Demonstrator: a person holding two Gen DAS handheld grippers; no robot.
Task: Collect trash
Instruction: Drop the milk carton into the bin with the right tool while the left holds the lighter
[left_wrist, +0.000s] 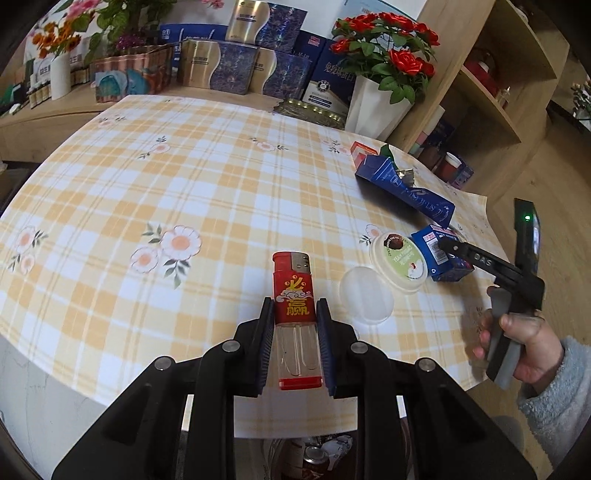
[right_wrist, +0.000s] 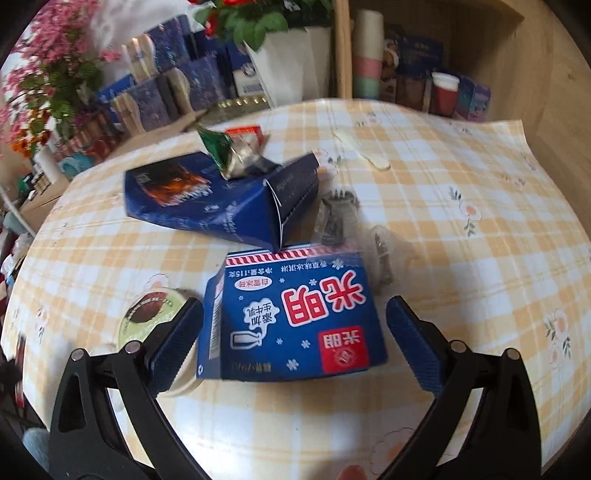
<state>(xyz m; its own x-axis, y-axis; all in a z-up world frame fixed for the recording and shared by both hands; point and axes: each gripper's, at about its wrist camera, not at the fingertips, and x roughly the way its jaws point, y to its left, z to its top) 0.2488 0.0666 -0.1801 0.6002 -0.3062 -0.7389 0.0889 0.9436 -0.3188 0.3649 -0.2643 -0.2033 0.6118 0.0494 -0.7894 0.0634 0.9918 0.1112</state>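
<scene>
My left gripper (left_wrist: 294, 308) is shut on a red and clear lighter (left_wrist: 294, 299), held above the near table edge. My right gripper (right_wrist: 295, 314) is open, its fingers on either side of a small blue carton (right_wrist: 295, 317) lying on the table; the carton also shows in the left wrist view (left_wrist: 436, 251), with the right gripper (left_wrist: 448, 246) at it. A round green-lidded cup (left_wrist: 400, 260) lies beside the carton, also in the right wrist view (right_wrist: 147, 314). A long blue box (right_wrist: 221, 199) with crumpled foil wrappers (right_wrist: 236, 155) lies further back.
A clear round lid (left_wrist: 365, 295) lies near the lighter. A yellow checked cloth (left_wrist: 184, 184) covers the table. A wooden stick (right_wrist: 369, 155) and clear plastic wrap (right_wrist: 336, 218) lie beyond the carton. A rose pot (left_wrist: 376, 107), boxes and a shelf unit (left_wrist: 491, 96) stand behind.
</scene>
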